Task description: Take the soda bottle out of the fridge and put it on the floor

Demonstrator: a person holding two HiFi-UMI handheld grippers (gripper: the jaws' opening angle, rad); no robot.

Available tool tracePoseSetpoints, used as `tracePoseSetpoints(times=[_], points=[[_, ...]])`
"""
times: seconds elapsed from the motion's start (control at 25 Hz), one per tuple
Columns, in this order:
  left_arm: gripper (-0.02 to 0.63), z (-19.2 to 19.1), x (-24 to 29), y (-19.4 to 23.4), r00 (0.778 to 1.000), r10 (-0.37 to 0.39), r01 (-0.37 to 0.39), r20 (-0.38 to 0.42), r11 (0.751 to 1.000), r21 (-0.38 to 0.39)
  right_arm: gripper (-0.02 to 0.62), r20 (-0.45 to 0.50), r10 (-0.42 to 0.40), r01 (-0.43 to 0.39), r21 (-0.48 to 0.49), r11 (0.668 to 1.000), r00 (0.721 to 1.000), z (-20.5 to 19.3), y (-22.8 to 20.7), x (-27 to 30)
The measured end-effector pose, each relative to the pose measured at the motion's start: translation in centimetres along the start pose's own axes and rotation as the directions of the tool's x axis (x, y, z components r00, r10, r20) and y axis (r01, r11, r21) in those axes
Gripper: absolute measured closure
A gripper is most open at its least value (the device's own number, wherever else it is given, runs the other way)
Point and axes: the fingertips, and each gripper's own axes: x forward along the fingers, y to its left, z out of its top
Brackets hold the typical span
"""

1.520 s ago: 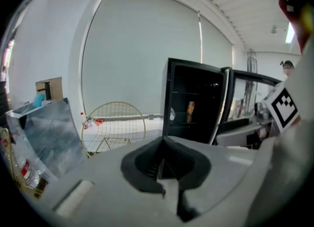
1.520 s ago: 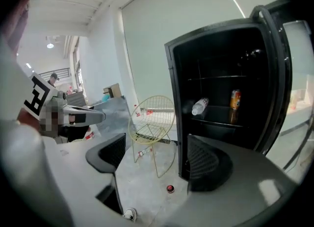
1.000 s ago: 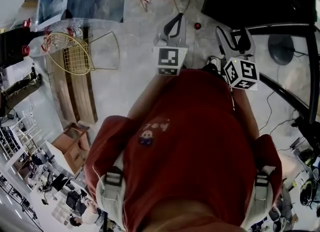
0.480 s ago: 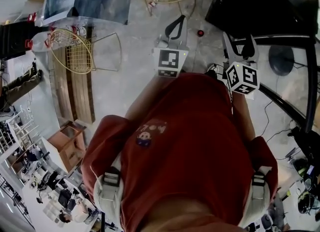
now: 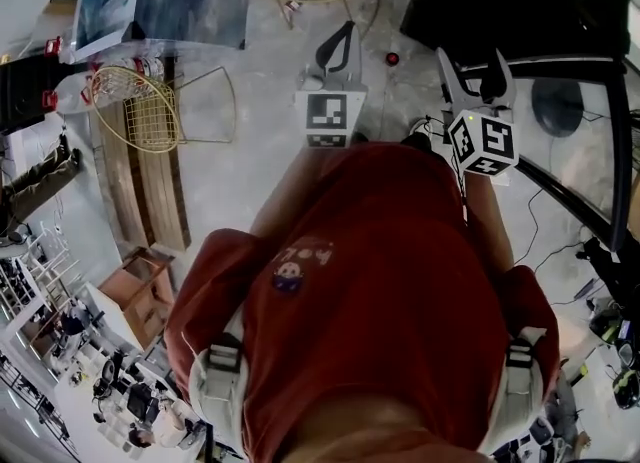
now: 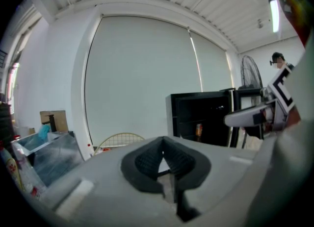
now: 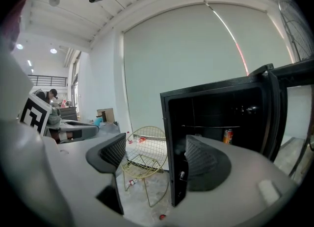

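The small orange-and-red soda bottle (image 7: 227,136) stands upright on a shelf inside the open black fridge (image 7: 211,106), towards its right side. It is too small for you to make out any label. In your right gripper view it shows just above the right-hand jaw. Just left of the fridge, a gold wire chair (image 7: 147,160) stands on the pale grey concrete floor (image 5: 250,181). A small red object (image 7: 162,216) lies on that floor near the fridge's front corner. Your right gripper (image 7: 156,152) points at the fridge with its jaws spread wide and holds nothing; the fridge's front edge and the chair show between them. Your left gripper (image 6: 163,147), to its left, has its ribbed dark pads pressed together at the tips, with nothing between them.
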Motion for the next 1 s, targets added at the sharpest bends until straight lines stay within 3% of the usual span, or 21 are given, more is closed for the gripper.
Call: tracePoseSetpoints(times=[0.16,0.36,1.0], points=[[0.606,0.1,0.2,-0.5,1.0,-0.01,0.01,0.008,1.0,0.0,0.217,0.015,-0.018,0.018,-0.017,1.0,1.0,0.1,-0.4,-0.5],[0.606,0.3,0.4,-1.2,0.999,-0.028,0.028,0.016,1.0,0.005,0.266,0.02,-0.011,0.011,-0.026,1.0,1.0,0.3,-0.5,-0.8],[0.606,1.0,0.3,-4.6,0.993,-0.111,0.11,0.029,0.993,0.031,0.582,0.03,-0.06,0.061,-0.028,0.998,0.998,0.3,-1.6,-2.7]])
